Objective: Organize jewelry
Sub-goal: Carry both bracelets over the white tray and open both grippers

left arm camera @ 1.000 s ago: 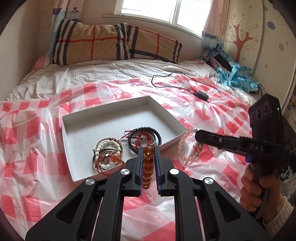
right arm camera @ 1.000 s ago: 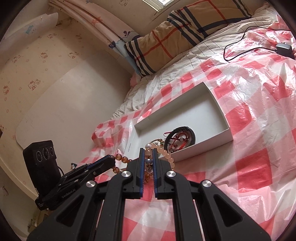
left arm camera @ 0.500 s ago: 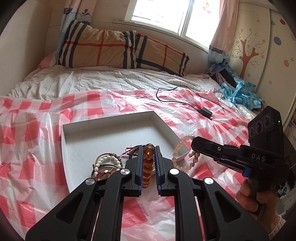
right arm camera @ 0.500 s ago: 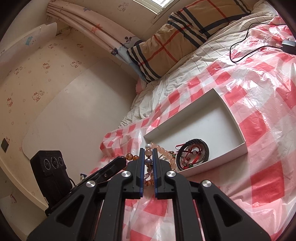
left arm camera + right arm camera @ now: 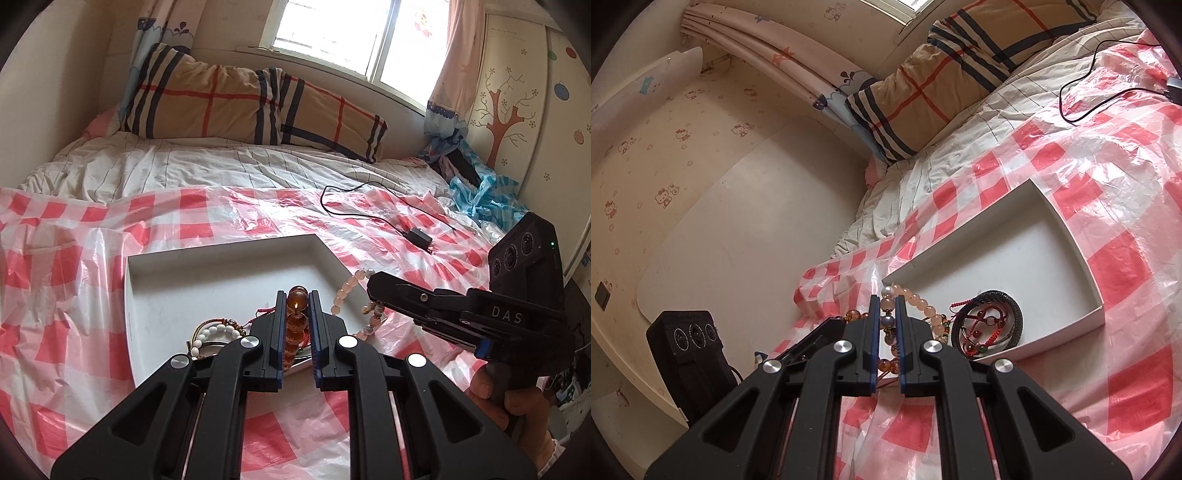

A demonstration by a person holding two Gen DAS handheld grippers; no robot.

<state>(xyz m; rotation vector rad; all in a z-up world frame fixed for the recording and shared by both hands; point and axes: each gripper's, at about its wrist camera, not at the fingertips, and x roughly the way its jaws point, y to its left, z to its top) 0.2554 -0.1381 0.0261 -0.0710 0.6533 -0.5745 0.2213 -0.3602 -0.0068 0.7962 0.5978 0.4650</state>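
on the bed, left wrist view:
left gripper [image 5: 297, 295]: clamped on the amber bead bracelet [image 5: 295, 325], whose beads run between its blue pads
right gripper [image 5: 373, 286]: at the right, pinched on the pale pink bead bracelet [image 5: 345, 291], which hangs over the white tray's right wall
white tray [image 5: 221, 258]: lies on the red and white checked plastic sheet [image 5: 74, 266]; a white bead bracelet [image 5: 218, 332] sits in its near part
change: window and plaid pillow [image 5: 251, 103] fill more of the view than a second ago; the tray's jewelry has slid lower, partly behind the fingers; both grips unchanged
writing: "das" in pale letters on the right gripper's body
person's hand [image 5: 517, 410]: wrapped around that gripper's handle

over the tray's near corner, right wrist view:
right gripper [image 5: 887, 299]: closed on the pale pink bead bracelet [image 5: 916, 301], beads looping right above the tray corner
left gripper [image 5: 834, 325]: tip at lower left, amber bead bracelet [image 5: 855, 315] showing at it
black bangle [image 5: 990, 325]: in the white tray [image 5: 1071, 236], ringed around red corded pieces
change: tray sits further right and lower than a second ago
writing: none legible
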